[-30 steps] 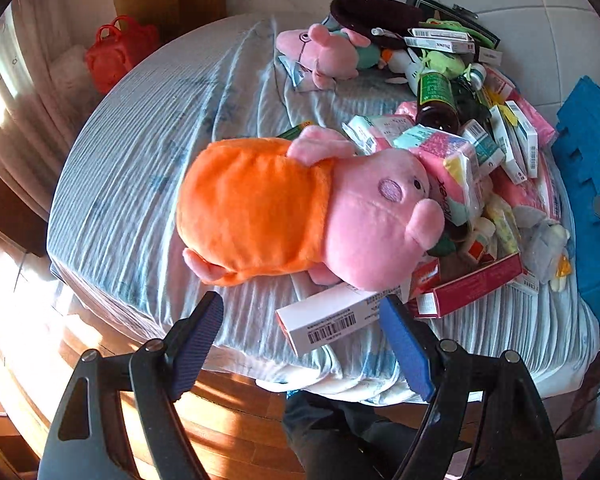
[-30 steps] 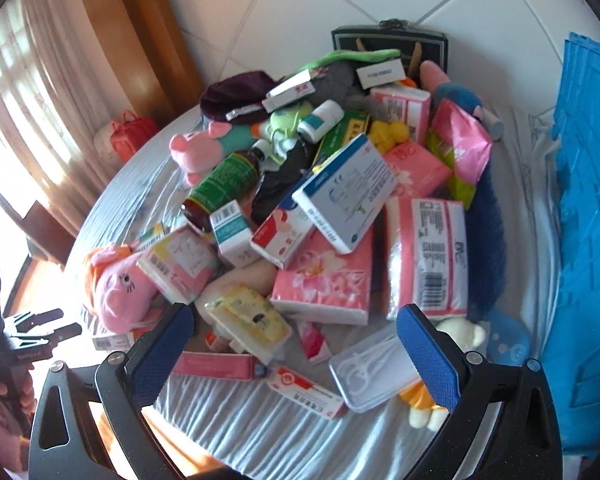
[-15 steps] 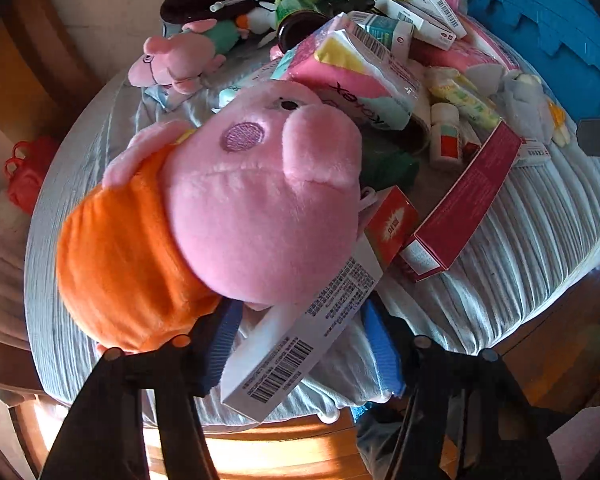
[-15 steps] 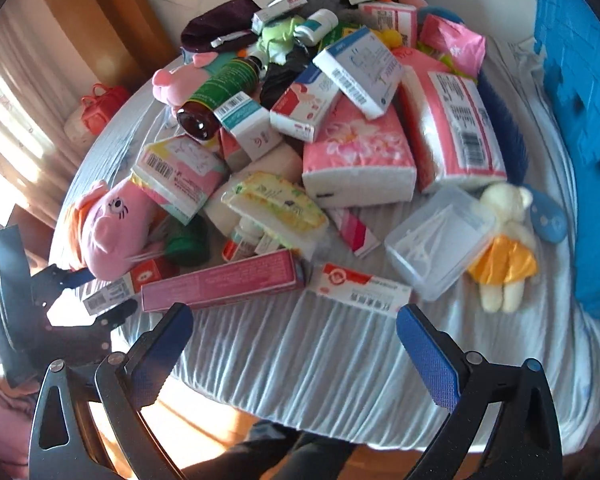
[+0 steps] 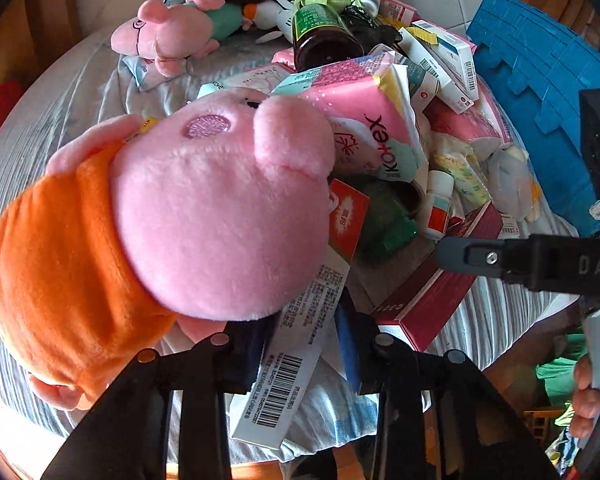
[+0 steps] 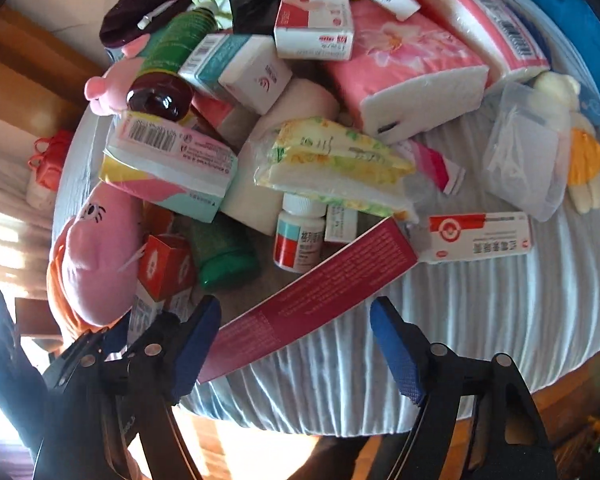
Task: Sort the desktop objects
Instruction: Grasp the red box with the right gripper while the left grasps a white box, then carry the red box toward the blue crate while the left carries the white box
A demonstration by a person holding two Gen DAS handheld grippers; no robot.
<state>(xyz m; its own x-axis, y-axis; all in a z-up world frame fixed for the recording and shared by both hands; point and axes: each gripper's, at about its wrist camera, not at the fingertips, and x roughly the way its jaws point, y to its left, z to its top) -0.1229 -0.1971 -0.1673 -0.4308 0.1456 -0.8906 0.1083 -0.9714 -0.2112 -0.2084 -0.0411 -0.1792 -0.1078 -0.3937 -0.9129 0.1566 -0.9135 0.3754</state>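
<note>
A white barcode box (image 5: 288, 360) sticks out over the table's near edge, its far end under a pink pig plush in an orange dress (image 5: 220, 220). My left gripper (image 5: 300, 344) is closing on this box, with a pad against each long side. In the right wrist view the same gripper (image 6: 116, 332) is at lower left beside the pig plush (image 6: 96, 252). My right gripper (image 6: 296, 344) is closing too, with the near end of a long dark-red box (image 6: 320, 280) between its pads, which do not touch it. One finger (image 5: 480, 258) of the right gripper hangs over that box.
A heap of packs, boxes and bottles covers the striped cloth (image 6: 480, 320): a pink Kotex pack (image 5: 372, 128), a brown bottle (image 5: 324, 36), a white pill bottle (image 6: 300, 236), a red-and-white box (image 6: 480, 236). A blue crate (image 5: 540, 100) stands at the right. A person's hand (image 5: 584, 392) shows at the lower right.
Both grippers came down toward the table's near edge. The left one narrowed around the white box. The right one rolled, dropped over the dark-red box's end and began to narrow.
</note>
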